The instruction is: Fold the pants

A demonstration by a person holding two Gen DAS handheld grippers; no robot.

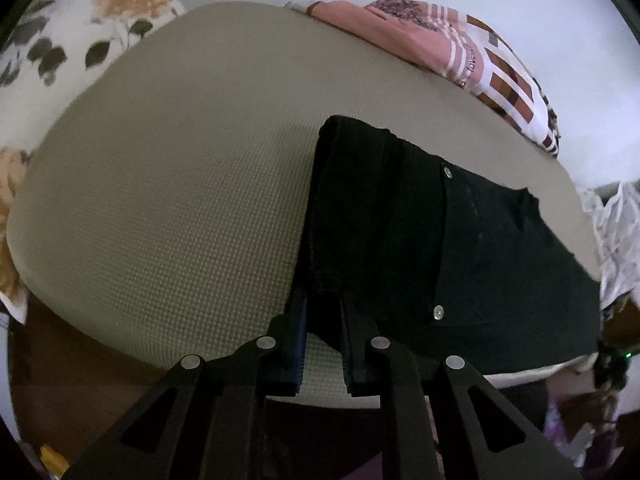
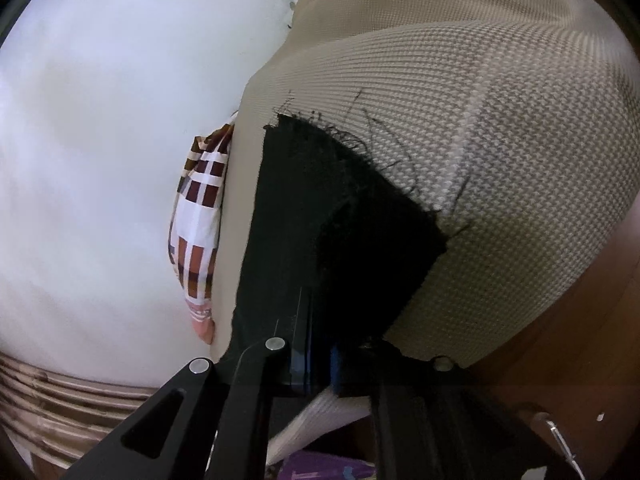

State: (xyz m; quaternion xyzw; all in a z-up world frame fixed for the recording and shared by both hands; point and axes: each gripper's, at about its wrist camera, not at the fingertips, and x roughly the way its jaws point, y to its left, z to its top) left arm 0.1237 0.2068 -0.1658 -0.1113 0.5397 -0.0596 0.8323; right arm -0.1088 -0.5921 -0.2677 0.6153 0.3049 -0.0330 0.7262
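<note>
Now both tools pinch the black pants [image 1: 400,220]: left tool [image 1: 322,312] at six o'clock, right tool [image 2: 316,344] likewise.

right tongs [image 2: 320,344] tips buried under black pants [image 2: 340,216]

Beige textured cushion [image 1: 180,200], black pants [image 1: 460,240] on it

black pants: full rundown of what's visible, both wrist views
The black denim-like pants lie flat, apparently folded in layers, on the beige textured cushion. Two silver rivets show on the upper layer, and a frayed raw hem trails loose threads over the cushion. The left tool is shut on the near edge of one folded layer; the right tool is shut on the fabric near the frayed end. Nothing else touches them.
</note>
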